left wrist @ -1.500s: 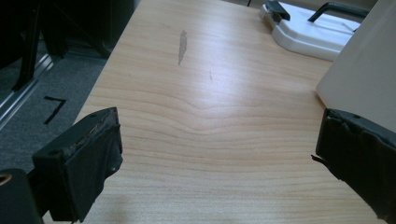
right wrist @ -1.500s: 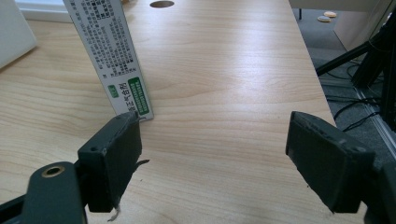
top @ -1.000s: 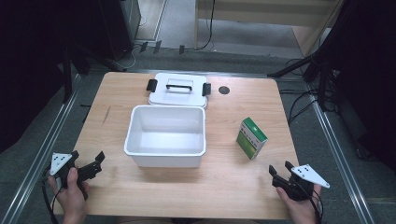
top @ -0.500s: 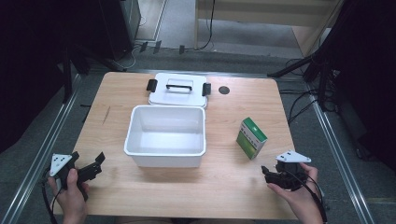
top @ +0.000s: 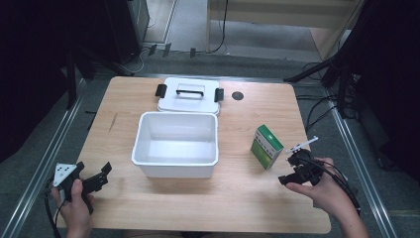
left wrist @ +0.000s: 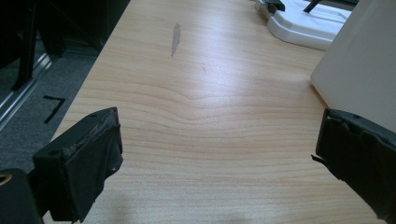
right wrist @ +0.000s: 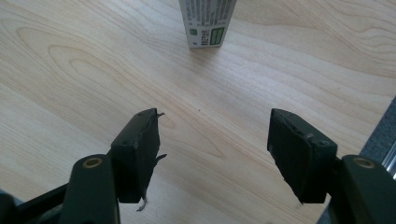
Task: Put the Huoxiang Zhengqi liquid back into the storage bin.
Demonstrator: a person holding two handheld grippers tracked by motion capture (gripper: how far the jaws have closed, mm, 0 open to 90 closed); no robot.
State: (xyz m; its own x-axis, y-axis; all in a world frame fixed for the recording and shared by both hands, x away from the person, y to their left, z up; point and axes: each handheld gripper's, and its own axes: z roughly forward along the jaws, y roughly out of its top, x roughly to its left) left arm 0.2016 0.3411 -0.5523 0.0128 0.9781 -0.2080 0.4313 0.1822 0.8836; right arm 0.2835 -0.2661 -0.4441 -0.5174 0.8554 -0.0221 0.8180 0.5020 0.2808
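Green-and-white carton (top: 266, 146) stood upright on the wooden surface (top: 247, 198) at 3 o'clock of the white bin (top: 176, 144), right hand-held gripper (top: 287, 171) held near it at 5 o'clock, jaws parted with nothing between, having just been opening, left hand-held gripper (top: 101, 174) released, rested at 7 o'clock of the bin.

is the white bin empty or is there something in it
Empty. The high view looks straight into the white bin and shows only its bare white floor. Its lid lies behind it, and the green box stands outside.

1. A light wooden table (top: 148, 99) stands on grey carpeted floor (top: 188, 20).
2. Metal rails (top: 47, 163) run along both sides.
3. Black cables (top: 317, 109) trail beside dark stands.
4. A pale wooden cabinet (top: 277, 20) stands behind.
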